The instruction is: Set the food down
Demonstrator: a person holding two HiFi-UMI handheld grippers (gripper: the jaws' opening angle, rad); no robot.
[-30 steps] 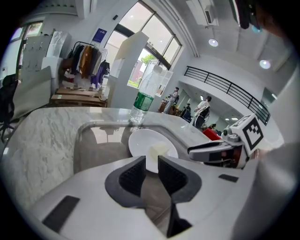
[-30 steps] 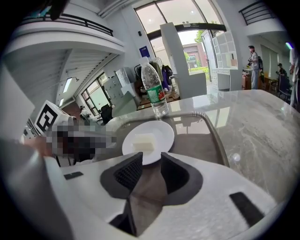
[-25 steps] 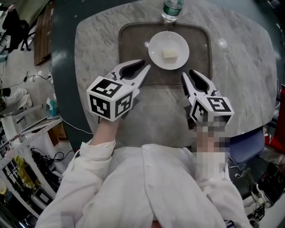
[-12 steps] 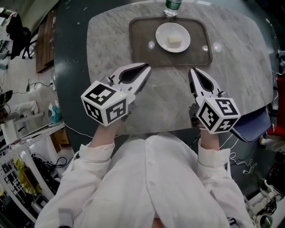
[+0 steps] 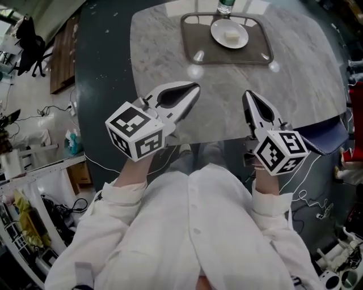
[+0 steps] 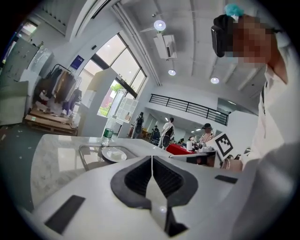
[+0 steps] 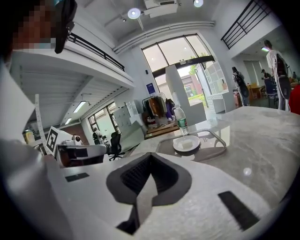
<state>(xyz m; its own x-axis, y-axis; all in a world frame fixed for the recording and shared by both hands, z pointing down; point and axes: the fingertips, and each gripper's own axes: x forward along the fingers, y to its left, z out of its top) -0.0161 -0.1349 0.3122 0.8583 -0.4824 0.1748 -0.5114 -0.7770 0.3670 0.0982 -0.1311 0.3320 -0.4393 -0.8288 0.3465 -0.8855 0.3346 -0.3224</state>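
**A:** What does the tray hold?

**B:** The brown tray, at the far end of the marble table, carries a white plate. A pale block of food rests on the plate. A water bottle stands just behind the tray.

**A:** And the grippers?

**B:** The left gripper and right gripper are held over the table's near edge, well apart from the tray. Both point towards it, jaws closed together on nothing.

Water bottle upright at far edge of marble table; black office chair on floor beyond.
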